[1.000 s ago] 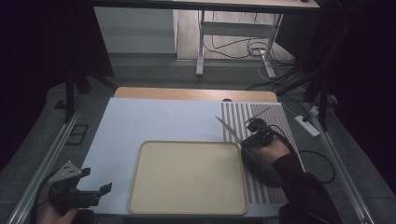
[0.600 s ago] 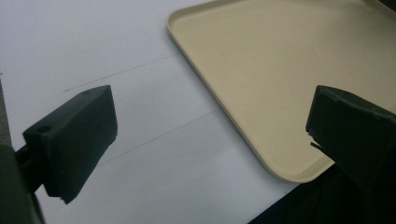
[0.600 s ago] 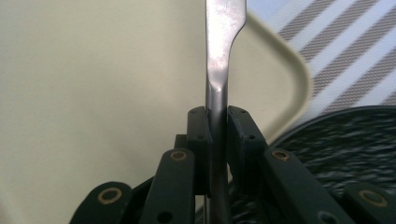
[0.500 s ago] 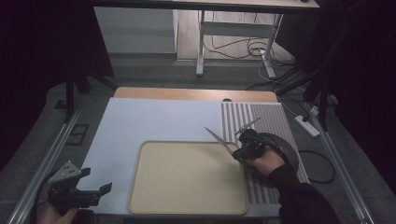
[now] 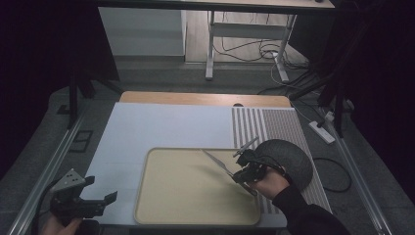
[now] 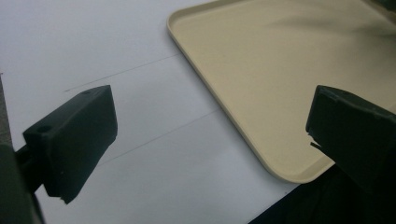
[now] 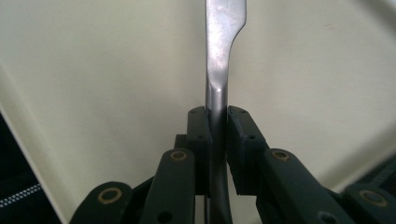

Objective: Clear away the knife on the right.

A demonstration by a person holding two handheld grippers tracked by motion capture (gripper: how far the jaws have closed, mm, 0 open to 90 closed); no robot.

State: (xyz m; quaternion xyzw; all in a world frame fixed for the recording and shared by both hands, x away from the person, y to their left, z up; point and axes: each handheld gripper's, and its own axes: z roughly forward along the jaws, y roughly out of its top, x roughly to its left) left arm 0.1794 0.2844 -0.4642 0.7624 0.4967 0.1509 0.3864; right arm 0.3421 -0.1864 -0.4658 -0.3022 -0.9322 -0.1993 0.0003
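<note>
A beige tray [image 5: 186, 196] lies on the white mat near the table's front edge. My right gripper [image 5: 243, 174] hangs over the tray's right side, shut on the handle of a slim metal utensil [image 5: 218, 162] that points up and to the left across the tray. In the right gripper view the pads clamp the metal utensil [image 7: 219, 70] from both sides, just where my right gripper [image 7: 217, 116] ends, with the tray [image 7: 93, 70] behind. My left gripper [image 5: 100, 189] sits at the front left corner, open and holding nothing. In its own view my left gripper [image 6: 210, 135] frames the tray's near corner [image 6: 280, 170].
A white mat [image 5: 156, 127] covers most of the table, with a grey striped mat [image 5: 274, 125] along its right side. A wooden strip [image 5: 205, 99] runs along the far edge. Metal rails flank the table, and a dark rounded shape [image 5: 289, 155] sits behind the right hand.
The right gripper has carried the metal utensil leftward, off the striped mat and over the tray's right part. The left gripper has stayed put.
</note>
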